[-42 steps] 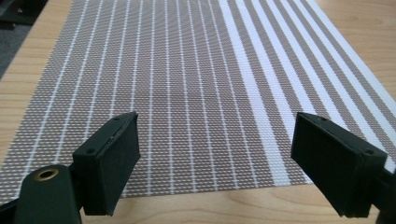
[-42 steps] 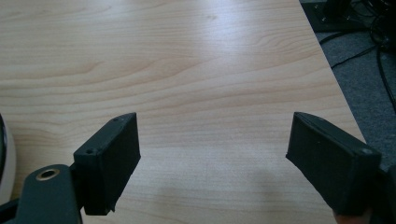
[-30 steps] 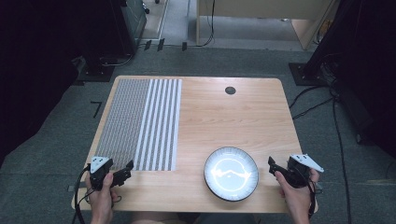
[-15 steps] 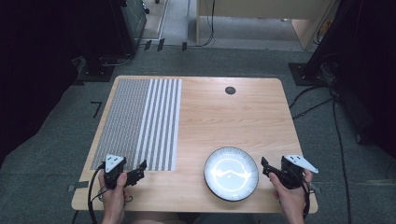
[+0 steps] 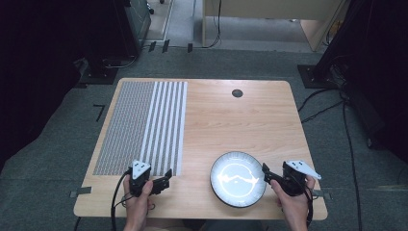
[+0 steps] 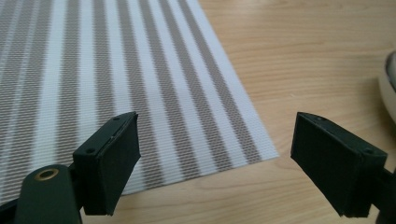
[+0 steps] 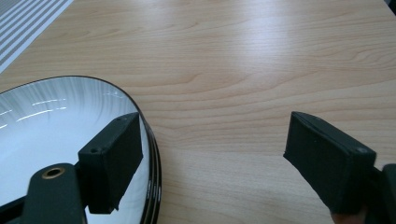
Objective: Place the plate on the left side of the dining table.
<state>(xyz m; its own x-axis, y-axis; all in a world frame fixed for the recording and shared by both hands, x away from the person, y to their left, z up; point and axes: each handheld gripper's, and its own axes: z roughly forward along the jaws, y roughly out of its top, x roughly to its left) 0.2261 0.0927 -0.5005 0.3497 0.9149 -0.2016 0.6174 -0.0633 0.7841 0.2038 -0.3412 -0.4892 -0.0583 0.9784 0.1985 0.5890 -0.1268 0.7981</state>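
The plate (image 5: 238,179), white with a thin dark rim, is set on the worktop (image 5: 231,120) near its front edge, just ahead of the right tongs (image 5: 267,174) and to their inner side. In the right gripper view the plate's rim (image 7: 152,154) is seen right at the inner jaw, which hangs over or beside it; whether it touches cannot be told. The right tongs are released, with the jaws spread wide and nothing between them but bare wood.

The striped placemat (image 5: 144,125) lies flat ahead of the left tongs (image 5: 166,177), its near corner (image 6: 266,151) falling between and just beyond the two jaws in the left gripper view. The left tongs are likewise released and hold nothing.

The step in hand is judged to be the approach: both tongs are brought up to their things, and no grasp has been made. For the next move, the right tongs would likely need to be slid over the plate's rim and closed on it, one jaw above and one below, since the plate lies low on the wood. If the mat is the goal, a lift and a carry across the open worktop would be called for.

Little else is near. A small dark round fitting (image 5: 237,93) is set in the worktop far ahead of the tongs, well apart from the plate. Nothing is seen standing between plate and mat.
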